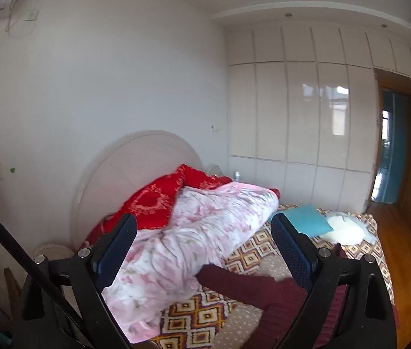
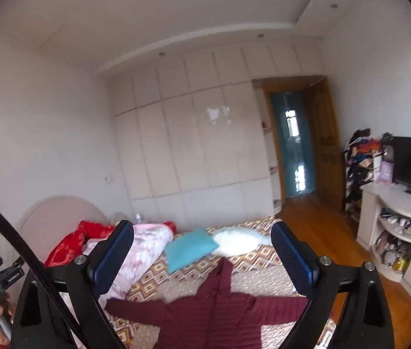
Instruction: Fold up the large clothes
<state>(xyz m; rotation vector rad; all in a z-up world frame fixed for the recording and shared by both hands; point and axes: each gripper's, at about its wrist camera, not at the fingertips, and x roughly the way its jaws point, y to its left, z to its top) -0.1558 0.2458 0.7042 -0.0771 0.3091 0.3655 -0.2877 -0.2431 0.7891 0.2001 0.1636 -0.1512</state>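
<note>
The right gripper point(image 2: 202, 250) has its two blue-padded fingers wide apart and holds nothing; it hangs above the maroon jacket point(image 2: 214, 311) and does not touch it. The left gripper point(image 1: 204, 241) is spread wide in the same way, also empty, with one sleeve of the jacket passing below and between its fingers. The jacket lies flat on the patterned bedspread point(image 2: 153, 270) with both sleeves stretched out to the sides and a hood or collar pointing away. So I judge that the folding has not yet begun and the step in hand is the approach. The next move probably calls for lowering each gripper to a sleeve end or a side edge and pinching only the jacket's layers, not the bedspread. Beyond the jacket lie a teal cushion point(image 2: 189, 248) and a white pillow point(image 2: 236, 242); beside the jacket is a pink quilt point(image 1: 193, 226). The jacket's lower hem is cut off by the frame, and the gripper bodies hide its sleeve ends.
</note>
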